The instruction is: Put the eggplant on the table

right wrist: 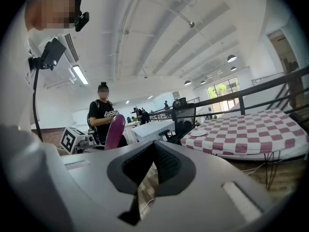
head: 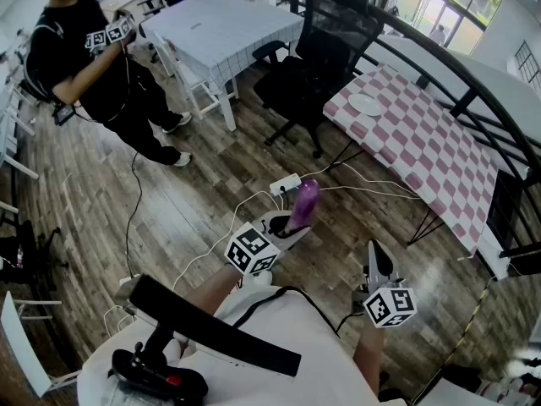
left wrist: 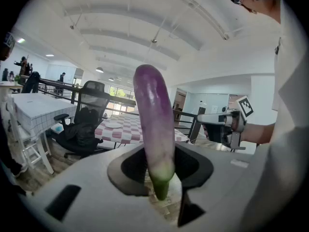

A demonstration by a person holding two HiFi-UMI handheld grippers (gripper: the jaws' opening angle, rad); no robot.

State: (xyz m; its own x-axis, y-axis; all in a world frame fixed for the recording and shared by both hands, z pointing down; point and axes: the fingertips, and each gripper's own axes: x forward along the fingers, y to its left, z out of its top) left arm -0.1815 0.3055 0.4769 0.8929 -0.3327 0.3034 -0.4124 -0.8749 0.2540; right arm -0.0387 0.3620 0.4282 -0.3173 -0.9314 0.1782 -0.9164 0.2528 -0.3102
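A long purple eggplant (head: 304,203) stands upright between the jaws of my left gripper (head: 290,227), its green stem end down at the pads. In the left gripper view the eggplant (left wrist: 154,124) fills the middle, with my left gripper (left wrist: 161,161) shut on its lower end. My right gripper (head: 377,260) hangs to the right over the wooden floor, apart from the eggplant. Seen along its own jaws, my right gripper (right wrist: 154,146) has its pads meeting with nothing between them. The pink-and-white checked table (head: 423,142) stands ahead on the right.
A white plate (head: 366,104) lies on the checked table's far end. A black office chair (head: 325,41) stands beside it, with a white table (head: 224,19) behind. A person in black (head: 80,57) stands at the far left. A power strip (head: 285,183) and cables lie on the floor.
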